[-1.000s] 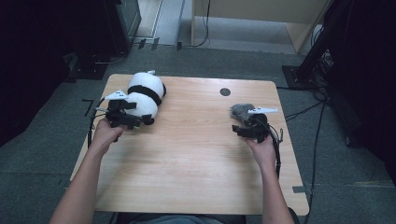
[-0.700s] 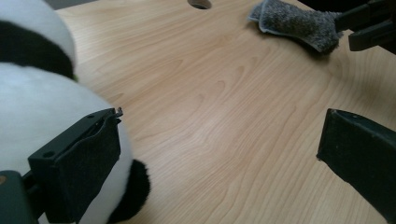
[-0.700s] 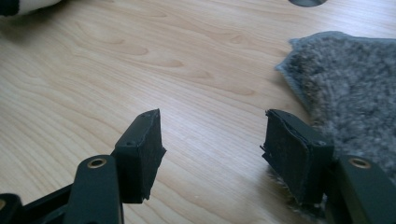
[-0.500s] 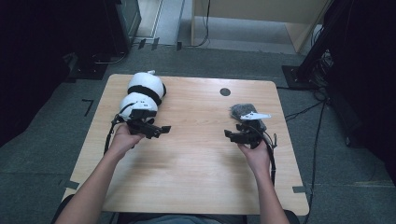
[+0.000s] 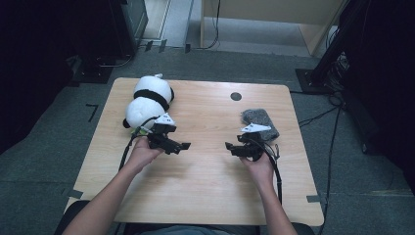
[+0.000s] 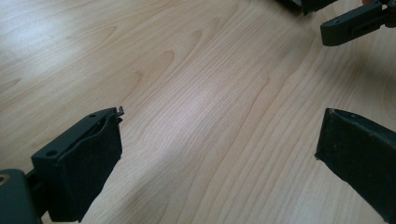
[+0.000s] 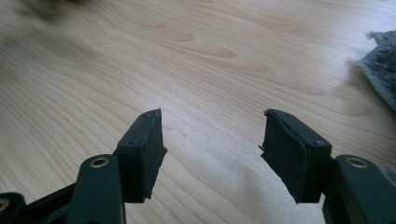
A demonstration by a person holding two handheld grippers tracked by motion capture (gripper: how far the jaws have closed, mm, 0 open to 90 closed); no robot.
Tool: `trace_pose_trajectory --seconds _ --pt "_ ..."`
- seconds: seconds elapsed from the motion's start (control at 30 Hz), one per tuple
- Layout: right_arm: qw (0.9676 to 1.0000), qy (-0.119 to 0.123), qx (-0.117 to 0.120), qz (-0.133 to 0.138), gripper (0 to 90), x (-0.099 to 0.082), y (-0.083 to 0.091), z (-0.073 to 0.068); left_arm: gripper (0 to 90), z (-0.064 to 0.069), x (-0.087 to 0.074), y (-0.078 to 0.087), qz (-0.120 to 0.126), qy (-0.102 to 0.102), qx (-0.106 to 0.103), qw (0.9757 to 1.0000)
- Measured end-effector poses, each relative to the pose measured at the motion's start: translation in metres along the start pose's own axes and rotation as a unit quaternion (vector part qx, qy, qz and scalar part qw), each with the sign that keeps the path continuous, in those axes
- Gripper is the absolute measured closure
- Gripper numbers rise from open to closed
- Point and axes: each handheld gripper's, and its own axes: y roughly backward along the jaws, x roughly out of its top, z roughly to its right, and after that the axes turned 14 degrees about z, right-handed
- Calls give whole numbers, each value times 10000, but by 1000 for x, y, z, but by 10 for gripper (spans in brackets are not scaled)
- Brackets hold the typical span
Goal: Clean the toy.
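A white-and-black panda plush [image 5: 147, 99] lies at the table's far left. My left gripper [image 5: 180, 145] sits just in front of it, low over the wood and pointing right. In the left gripper view its jaws [image 6: 219, 144] stand wide open over bare wood. A grey fuzzy cloth [image 5: 259, 119] lies at the right. My right gripper [image 5: 233, 147] is beside its near edge and points left at the other gripper. Its jaws [image 7: 212, 140] are open with nothing between them, and the cloth [image 7: 380, 60] shows at the right edge of that view.
The light wooden table [image 5: 205, 191] has a small black round mark [image 5: 236, 96] near its far edge. Cables trail from both grippers. Dark stands and cables are on the grey floor around the table. The right gripper's jaw [image 6: 355, 21] shows at the top right of the left gripper view.
The left gripper has left the panda's side and swung right toward the table's middle, turning to point right. The right gripper has drawn back from the cloth toward the middle.
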Motion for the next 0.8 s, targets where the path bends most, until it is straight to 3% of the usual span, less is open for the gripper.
trace_pose_trajectory --seconds 0.1,0.27,0.33,0.43,0.5,0.6,0.8 --pt "9999 -43 82 -81 380 -2 -6 -4 74 6 -6 -2 96 49 123 9999" --pt "9999 59 60 -115 372 -7 -13 -9 73 10 -16 -12 -32 69 87 9999" --pt "9998 -2 43 -217 372 -11 -18 -10 73 14 -23 -20 -281 -119 99 9995" --pt "9996 -35 -37 -274 368 -16 -23 -13 73 16 -27 -25 -405 -169 129 9990" --pt "9996 106 -196 -171 367 -22 -26 -15 73 17 -30 -27 -444 -265 198 9985" --pt "9993 100 -314 -199 362 -27 -31 -18 73 15 -33 -29 -487 -229 221 9983" --pt "9983 451 -368 78 332 -35 -33 -25 73 12 -37 -31 -432 -234 216 9986"
